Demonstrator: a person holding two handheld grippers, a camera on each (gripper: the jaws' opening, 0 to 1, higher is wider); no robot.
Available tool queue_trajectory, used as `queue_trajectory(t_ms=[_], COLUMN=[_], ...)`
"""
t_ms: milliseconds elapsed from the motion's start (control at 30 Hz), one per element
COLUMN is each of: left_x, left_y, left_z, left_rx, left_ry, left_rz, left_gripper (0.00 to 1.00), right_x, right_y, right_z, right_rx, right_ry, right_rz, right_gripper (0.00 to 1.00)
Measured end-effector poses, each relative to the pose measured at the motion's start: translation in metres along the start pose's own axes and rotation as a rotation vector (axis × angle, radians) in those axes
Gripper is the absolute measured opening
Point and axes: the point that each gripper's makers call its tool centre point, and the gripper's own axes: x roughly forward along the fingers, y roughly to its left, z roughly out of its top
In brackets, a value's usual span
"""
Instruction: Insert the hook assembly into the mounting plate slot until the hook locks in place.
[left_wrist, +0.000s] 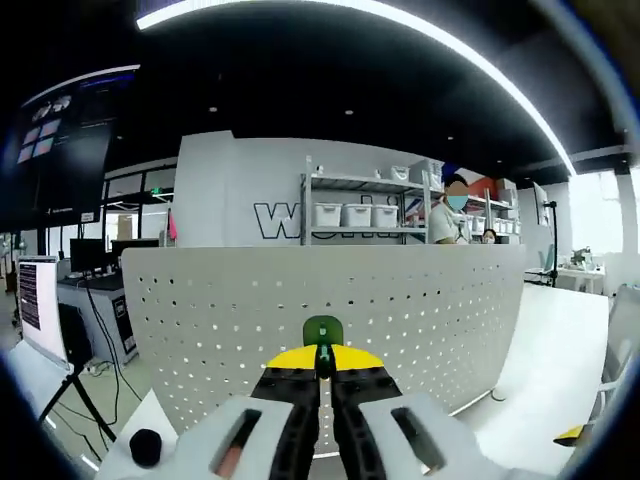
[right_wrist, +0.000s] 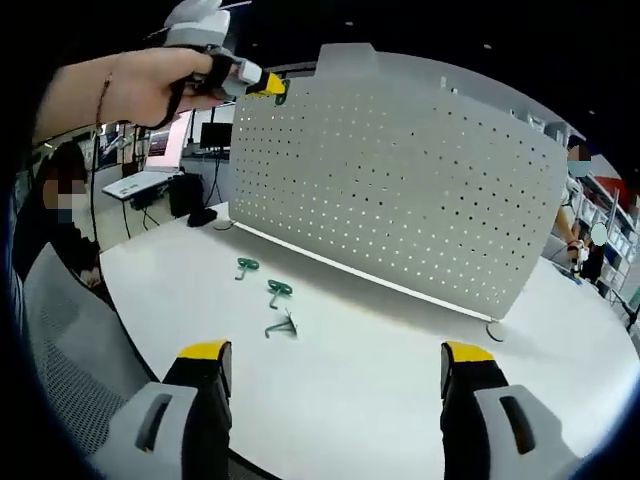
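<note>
The mounting plate is a white perforated pegboard (left_wrist: 200, 310) (right_wrist: 400, 190) standing upright on a white table (right_wrist: 360, 400). My left gripper (left_wrist: 322, 362) is shut on a green hook (left_wrist: 322, 330), held just in front of the board's face. In the right gripper view a hand holds that left gripper (right_wrist: 262, 84) at the board's upper left corner, the green hook (right_wrist: 281, 92) at its tip. My right gripper (right_wrist: 337, 360) stands open over the table, its jaws wide apart with nothing between them. Two green hooks (right_wrist: 247, 266) (right_wrist: 279, 290) and a grey wire hook (right_wrist: 283, 326) lie on the table.
A black round knob (left_wrist: 145, 446) sits on the table's left corner above a tripod (left_wrist: 75, 400). A mesh chair back (right_wrist: 70, 370) stands at the table's near left edge. Shelves with white bins (left_wrist: 355, 213) and people are behind the board.
</note>
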Motion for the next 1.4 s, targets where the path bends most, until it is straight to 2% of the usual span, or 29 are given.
queue_trajectory(t_ms=[133, 333, 533, 633, 1200, 1233, 1400], left_x=[0.008, 0.027, 0.040, 0.045, 0.078, 0.080, 0.085], left_y=[-0.003, -0.006, -0.004, -0.005, -0.003, -0.002, -0.002], left_z=[0.007, 0.010, 0.011, 0.015, 0.009, 0.010, 0.013], left_rx=[0.018, 0.012, 0.011, 0.032, 0.022, 0.046, 0.037], left_ry=[-0.022, -0.030, -0.038, -0.060, -0.084, -0.093, -0.112], left_rz=[0.009, 0.012, 0.037, 0.056, 0.106, 0.114, 0.126], left_gripper=[0.01, 0.02, 0.02, 0.02, 0.02, 0.01, 0.01], right_x=[0.001, 0.002, 0.004, 0.005, 0.005, 0.005, 0.006], right_y=[0.005, 0.004, 0.010, 0.010, 0.006, 0.006, 0.008], right_z=[-0.002, -0.002, -0.004, -0.005, -0.001, -0.001, -0.001], right_rx=[-0.025, -0.041, -0.053, -0.055, -0.059, -0.059, -0.070], right_ry=[0.010, 0.011, 0.023, 0.027, 0.009, 0.008, 0.008], right_rz=[0.013, 0.004, 0.027, 0.028, 0.010, 0.010, 0.017], right_gripper=[0.81, 0.81, 0.81, 0.81, 0.75, 0.75, 0.73])
